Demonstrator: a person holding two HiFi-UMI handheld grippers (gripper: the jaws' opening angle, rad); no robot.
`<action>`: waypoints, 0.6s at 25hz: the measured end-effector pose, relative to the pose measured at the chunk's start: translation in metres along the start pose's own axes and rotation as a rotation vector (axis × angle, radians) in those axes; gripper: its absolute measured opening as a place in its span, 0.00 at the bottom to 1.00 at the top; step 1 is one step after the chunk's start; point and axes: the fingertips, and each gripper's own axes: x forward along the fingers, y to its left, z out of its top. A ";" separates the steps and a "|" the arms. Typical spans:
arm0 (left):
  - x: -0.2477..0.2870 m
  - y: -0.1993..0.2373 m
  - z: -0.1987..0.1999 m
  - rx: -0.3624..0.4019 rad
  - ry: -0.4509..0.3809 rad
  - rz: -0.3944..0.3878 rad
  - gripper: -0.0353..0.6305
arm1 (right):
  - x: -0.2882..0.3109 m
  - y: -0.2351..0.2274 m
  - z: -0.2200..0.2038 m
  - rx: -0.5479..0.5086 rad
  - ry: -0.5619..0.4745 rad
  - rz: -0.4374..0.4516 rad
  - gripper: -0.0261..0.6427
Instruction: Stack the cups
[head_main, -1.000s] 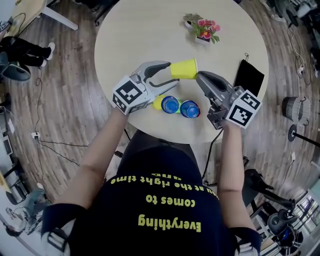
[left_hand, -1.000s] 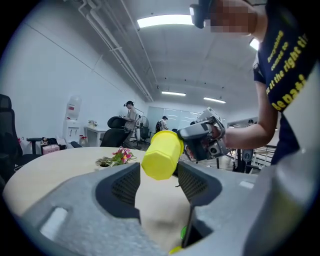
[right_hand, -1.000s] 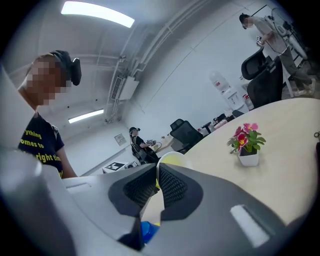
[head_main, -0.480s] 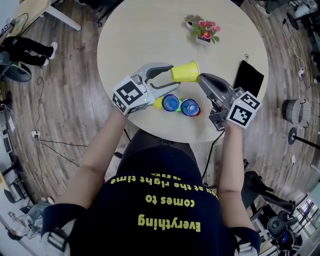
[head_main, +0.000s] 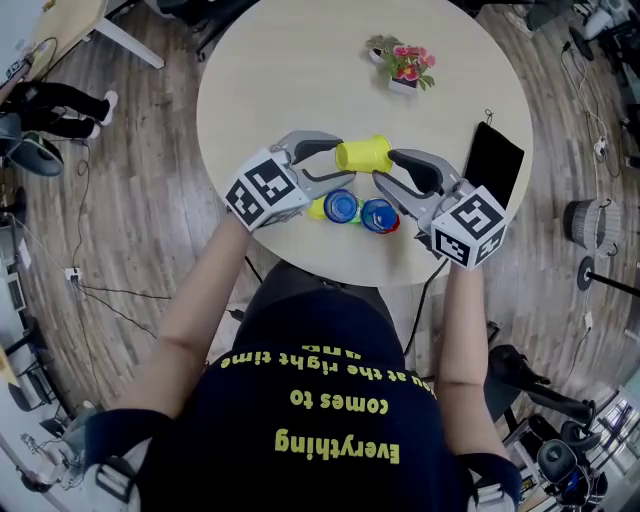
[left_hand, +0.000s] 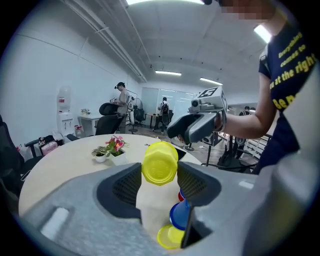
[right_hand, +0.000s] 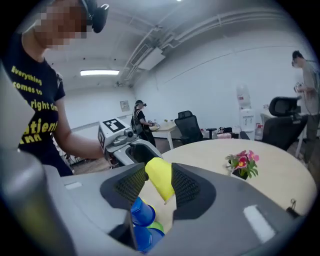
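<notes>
A yellow cup (head_main: 363, 155) hangs on its side over the round table (head_main: 290, 70), and my left gripper (head_main: 340, 160) is shut on its base end. In the left gripper view the cup's bottom (left_hand: 160, 163) sits pinched between the pads. My right gripper (head_main: 385, 168) faces it from the right; its jaws have just been opening and now stand open around the cup's rim end (right_hand: 161, 177). On the table below lie a blue cup (head_main: 341, 208) nested in a yellow-green one (head_main: 317, 208), and a second blue cup (head_main: 380, 215).
A small pot of pink flowers (head_main: 405, 60) stands at the table's far side. A black flat device (head_main: 497, 153) lies at the right edge. The lying cups sit close to the table's near edge, by the person's body.
The right gripper, shut before, has rolled and opened its jaws around the yellow cup's end. The cup and the left gripper drifted slightly left.
</notes>
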 end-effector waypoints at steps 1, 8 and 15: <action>0.000 -0.001 0.001 0.003 0.004 -0.005 0.40 | 0.002 0.005 0.002 -0.053 0.020 0.001 0.31; 0.001 -0.017 0.007 0.060 0.068 -0.056 0.40 | 0.013 0.027 -0.011 -0.474 0.224 -0.017 0.39; -0.001 -0.028 0.020 0.023 0.057 -0.108 0.40 | 0.017 0.022 -0.024 -0.644 0.349 -0.074 0.45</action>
